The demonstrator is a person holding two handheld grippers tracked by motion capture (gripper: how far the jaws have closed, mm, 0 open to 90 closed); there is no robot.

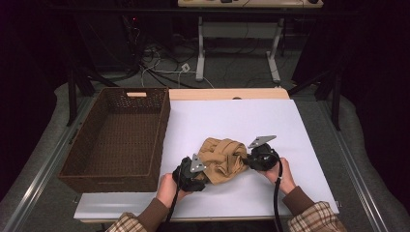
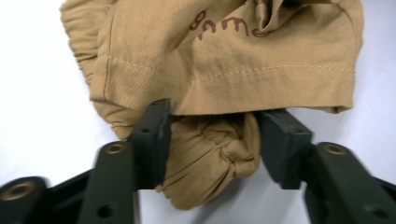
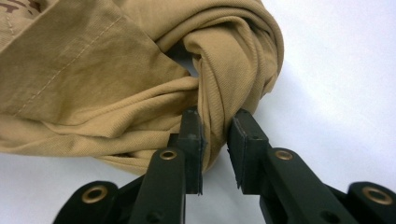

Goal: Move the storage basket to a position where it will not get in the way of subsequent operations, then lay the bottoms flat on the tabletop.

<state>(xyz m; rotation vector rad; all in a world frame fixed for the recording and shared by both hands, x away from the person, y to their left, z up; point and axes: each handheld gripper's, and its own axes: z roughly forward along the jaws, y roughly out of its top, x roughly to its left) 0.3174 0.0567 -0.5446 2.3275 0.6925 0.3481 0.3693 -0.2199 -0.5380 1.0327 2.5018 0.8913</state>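
Two grippers work a crumpled tan garment [image 1: 223,158] near the middle of a white table top [image 1: 290,125].

The left gripper [image 1: 200,178] straddles a gathered cuff at the garment's near-left edge, its jaws half spread with fabric between them. The right gripper [image 1: 247,162] pinches a twisted fold at the garment's right side, jaws narrow. Bare white surface lies open to the right and far side. A brown wicker basket [image 1: 82,159] sits just beside the board's left edge. Cables and a desk frame [image 1: 237,48] stand on the floor beyond.
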